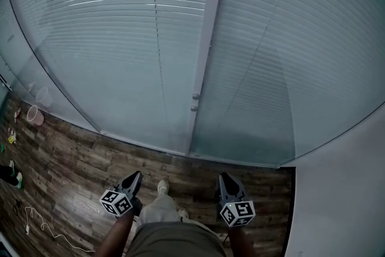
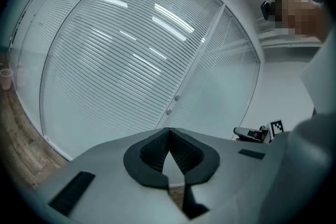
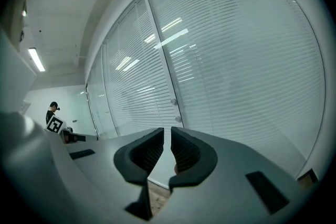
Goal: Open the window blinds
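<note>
Well, starting at the left, we counted one pink cup (image 1: 35,115) standing on the floor close to the foot of the glass. One thin white cable (image 1: 42,226) lay loose on the boards nearer to us. We held two claws, both low in the head view and well short of the window. The left claw (image 1: 133,177) had its tips pressed together and gripped nothing. The right claw (image 1: 225,178) was closed as well, with only a hairline slit between its tips and nothing in it.

The blinds hung ahead of both claws, untouched, as two wide sheets of horizontal slats behind glass: the left panel (image 1: 120,39) and the right panel (image 1: 289,57). One upright post (image 1: 207,27) stood between them and carried two small round knobs (image 1: 195,96), one just above the other.

The floor (image 1: 78,165) was dark wood-look planking. A plain pale wall (image 1: 349,189) met the window at the right. In the right gripper view, one strip light (image 3: 37,59) shone on the ceiling.
</note>
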{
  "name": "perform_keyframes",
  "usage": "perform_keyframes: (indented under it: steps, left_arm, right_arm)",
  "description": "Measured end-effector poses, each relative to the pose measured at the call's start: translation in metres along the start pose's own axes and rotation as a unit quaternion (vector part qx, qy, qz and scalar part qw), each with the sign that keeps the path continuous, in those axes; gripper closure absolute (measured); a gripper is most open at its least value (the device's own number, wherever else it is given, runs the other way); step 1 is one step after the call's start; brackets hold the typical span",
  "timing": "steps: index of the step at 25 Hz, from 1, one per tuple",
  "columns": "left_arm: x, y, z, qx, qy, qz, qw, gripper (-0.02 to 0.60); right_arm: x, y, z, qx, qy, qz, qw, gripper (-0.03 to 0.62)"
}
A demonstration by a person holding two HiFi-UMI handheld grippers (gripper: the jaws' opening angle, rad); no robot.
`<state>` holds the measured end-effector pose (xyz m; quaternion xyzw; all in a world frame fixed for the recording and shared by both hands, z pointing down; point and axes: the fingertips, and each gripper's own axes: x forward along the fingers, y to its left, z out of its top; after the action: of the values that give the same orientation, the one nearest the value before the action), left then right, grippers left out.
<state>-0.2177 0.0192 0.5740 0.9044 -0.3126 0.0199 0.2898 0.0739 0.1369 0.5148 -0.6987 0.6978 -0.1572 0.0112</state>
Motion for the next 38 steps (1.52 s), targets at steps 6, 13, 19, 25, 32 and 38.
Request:
perform_keyframes:
  steps: [6,13,19,25,32,38]
  left_arm:
    - [0.057,0.032,0.030,0.003,0.017,-0.028,0.9994,0.568]
    - [0.126,0.060,0.065,0.012,0.046,-0.075,0.9961,0.568]
    - [0.179,0.066,0.098,0.025,0.051,-0.145,0.9878,0.566]
    - [0.215,0.081,0.088,0.036,0.059,-0.185,0.9803,0.566]
    - [0.238,0.083,0.103,0.044,0.070,-0.202,0.9760,0.566]
    - [0.251,0.073,0.123,0.050,0.064,-0.204,0.9755,0.566]
  right_arm:
    - [0.060,-0.010,0.004,0.027,0.007,-0.017,0.999,0.560]
    - [0.129,-0.006,0.027,0.042,0.001,-0.025,0.999,0.560]
    - [0.189,0.002,0.059,0.045,-0.011,-0.015,0.999,0.553]
    - [0.240,-0.005,0.032,0.073,0.007,-0.028,0.997,0.497]
    - [0.293,-0.014,0.025,0.107,0.034,-0.039,0.993,0.495]
    - [0.333,-0.032,0.009,0.139,0.062,-0.045,0.987,0.458]
